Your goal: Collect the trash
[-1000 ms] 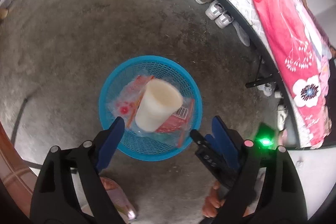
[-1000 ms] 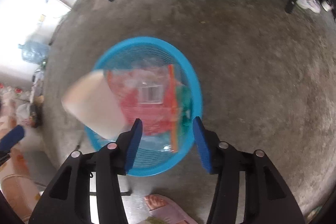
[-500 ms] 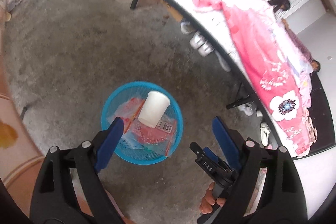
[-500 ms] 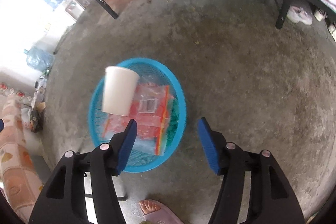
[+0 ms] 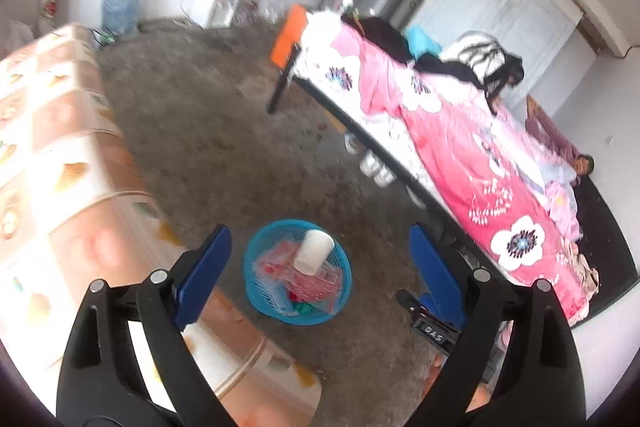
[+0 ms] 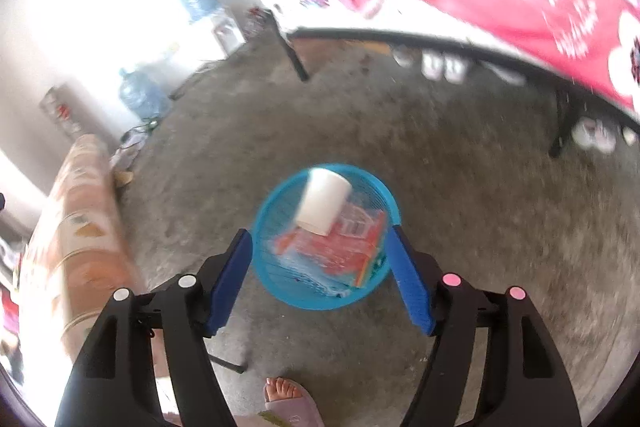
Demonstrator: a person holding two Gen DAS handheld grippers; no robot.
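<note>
The white cup (image 5: 314,251) lies on its side atop red wrappers (image 5: 310,279) in the blue basket (image 5: 256,291) on the floor. The left gripper (image 5: 320,267) hangs above, jaws opening with nothing between them. The right gripper (image 6: 322,267) is likewise opening and empty, the cup at twelve o'clock beyond its tips.

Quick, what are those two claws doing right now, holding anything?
Left claw: open, still opening, holding nothing.
Right claw: open, still opening, holding nothing; the white cup lies in the blue basket.
</note>
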